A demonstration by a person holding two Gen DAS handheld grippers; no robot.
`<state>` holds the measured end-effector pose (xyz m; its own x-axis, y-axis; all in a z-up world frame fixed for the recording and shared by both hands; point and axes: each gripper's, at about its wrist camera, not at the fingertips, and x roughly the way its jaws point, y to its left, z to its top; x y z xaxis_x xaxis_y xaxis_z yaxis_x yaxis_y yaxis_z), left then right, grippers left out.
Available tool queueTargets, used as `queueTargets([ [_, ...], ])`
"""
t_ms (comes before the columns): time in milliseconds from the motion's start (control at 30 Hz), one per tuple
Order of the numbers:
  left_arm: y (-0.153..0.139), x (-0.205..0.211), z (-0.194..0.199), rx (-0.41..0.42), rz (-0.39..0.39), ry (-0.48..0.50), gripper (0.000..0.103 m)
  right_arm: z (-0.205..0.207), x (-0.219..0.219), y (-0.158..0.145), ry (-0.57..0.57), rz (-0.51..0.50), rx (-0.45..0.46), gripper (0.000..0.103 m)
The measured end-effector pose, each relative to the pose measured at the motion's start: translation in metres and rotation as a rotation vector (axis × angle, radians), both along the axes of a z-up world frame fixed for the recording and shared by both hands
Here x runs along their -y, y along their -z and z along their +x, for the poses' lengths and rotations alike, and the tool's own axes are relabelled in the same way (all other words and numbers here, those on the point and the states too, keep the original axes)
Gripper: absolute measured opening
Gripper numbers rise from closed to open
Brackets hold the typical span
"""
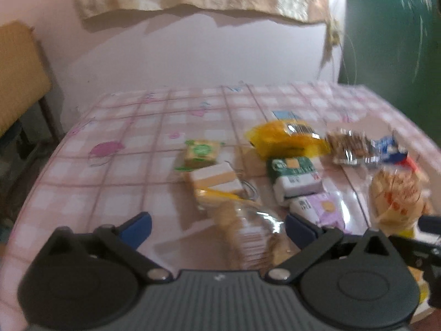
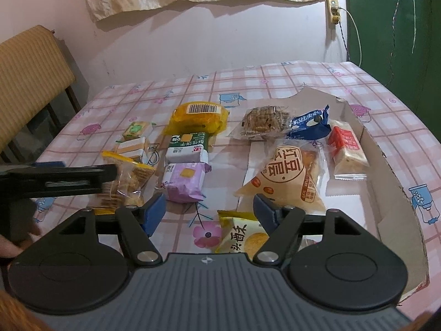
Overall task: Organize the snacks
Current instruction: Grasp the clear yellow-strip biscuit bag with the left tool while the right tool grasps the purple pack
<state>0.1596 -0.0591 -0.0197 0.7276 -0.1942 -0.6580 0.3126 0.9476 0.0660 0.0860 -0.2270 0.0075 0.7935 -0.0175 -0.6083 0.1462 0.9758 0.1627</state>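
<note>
My left gripper (image 1: pixel 217 227) stands wide apart around the clear biscuit pack (image 1: pixel 248 234) near the table's (image 1: pixel 110 187) front-left edge (light, crinkly, fragile): pinch its middle gently. My right gripper (image 2: pixel 209 209) hangs apart, empty.

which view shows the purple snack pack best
The right wrist view: the purple snack pack is sharp and whole, lying on the tablecloth. In the left wrist view it is blurred and its near corner is cut off by the left claw.
</note>
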Motion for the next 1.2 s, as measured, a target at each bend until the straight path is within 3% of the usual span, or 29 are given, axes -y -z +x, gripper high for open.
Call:
queueTargets([
  [67,0.011,0.012,0.007,-0.007,0.061,0.004,0.102,0.001,0.002,0.001,0.004,0.001,-0.003,0.09],
  [167,0.024,0.01,0.016,-0.029,0.083,-0.018,0.099,0.004,0.002,0.003,0.004,0.003,-0.01,0.09],
  [233,0.032,0.005,0.021,-0.04,0.092,-0.038,0.089,0.006,0.001,0.005,-0.002,-0.005,-0.016,0.091],
  [267,0.033,-0.001,0.021,-0.035,0.057,-0.05,0.084,0.008,0.001,0.006,-0.002,-0.006,-0.02,0.091],
  [300,0.033,-0.005,0.021,-0.039,0.033,-0.057,0.075,0.01,0.0,0.008,-0.003,0.0,-0.024,0.092],
  [333,0.033,-0.009,0.021,-0.046,0.011,-0.058,0.06,0.013,0.001,0.009,-0.004,0.009,-0.028,0.093],
  [367,0.032,-0.01,0.02,-0.046,0.007,-0.053,0.052,0.018,0.0,0.011,-0.006,0.016,-0.035,0.095],
  [533,0.032,-0.024,0.012,-0.027,0.007,-0.089,0.049,0.045,-0.01,0.019,-0.009,0.031,-0.063,0.103],
  [800,0.032,-0.049,0.011,-0.026,-0.013,-0.143,0.049,0.092,-0.027,0.036,0.033,0.003,-0.114,0.103],
  [867,0.032,-0.051,0.009,-0.022,-0.02,-0.145,0.049,0.099,-0.027,0.041,0.028,0.023,-0.127,0.087],
  [900,0.032,-0.051,0.008,-0.019,-0.024,-0.145,0.049,0.101,-0.03,0.041,0.021,-0.006,-0.121,0.062],
  [1200,0.027,-0.045,-0.008,-0.006,-0.056,-0.132,0.046,0.081,-0.044,0.04,-0.035,-0.05,-0.107,0.058],
])
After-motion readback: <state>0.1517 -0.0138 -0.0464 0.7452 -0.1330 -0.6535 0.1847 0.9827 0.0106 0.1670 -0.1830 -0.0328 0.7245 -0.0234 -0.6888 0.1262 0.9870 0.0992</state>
